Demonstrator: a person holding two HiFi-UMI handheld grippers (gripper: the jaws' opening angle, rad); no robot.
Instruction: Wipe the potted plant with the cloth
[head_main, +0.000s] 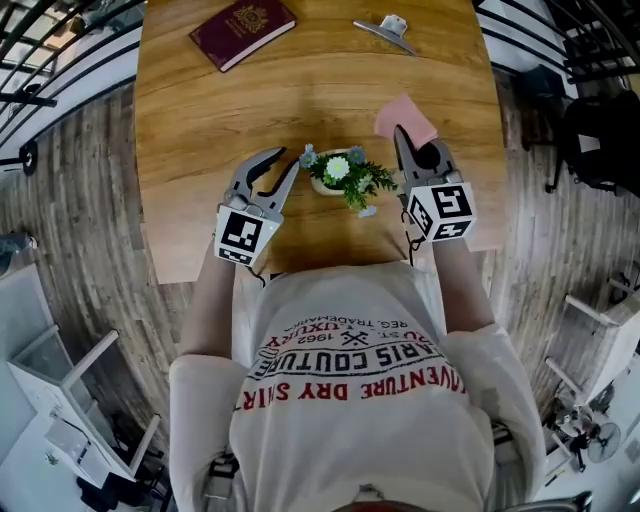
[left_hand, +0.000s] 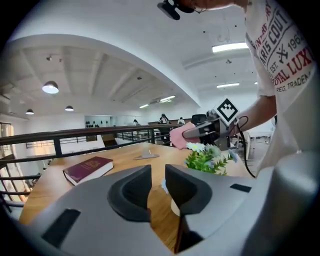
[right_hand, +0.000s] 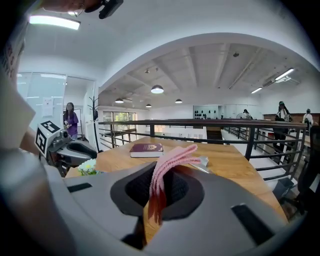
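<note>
A small potted plant with green leaves and pale flowers stands near the front edge of the wooden table. My right gripper hovers just right of it, shut on a folded pink cloth that sticks up between the jaws. My left gripper hangs just left of the plant, with a narrow gap between its jaws and nothing in it. The left gripper view shows the plant ahead to the right, with the cloth behind it.
A maroon book lies at the table's far left. At the far right lies a metal clip-like object. Black railings run beyond the table on both sides. The person's body stands at the near edge.
</note>
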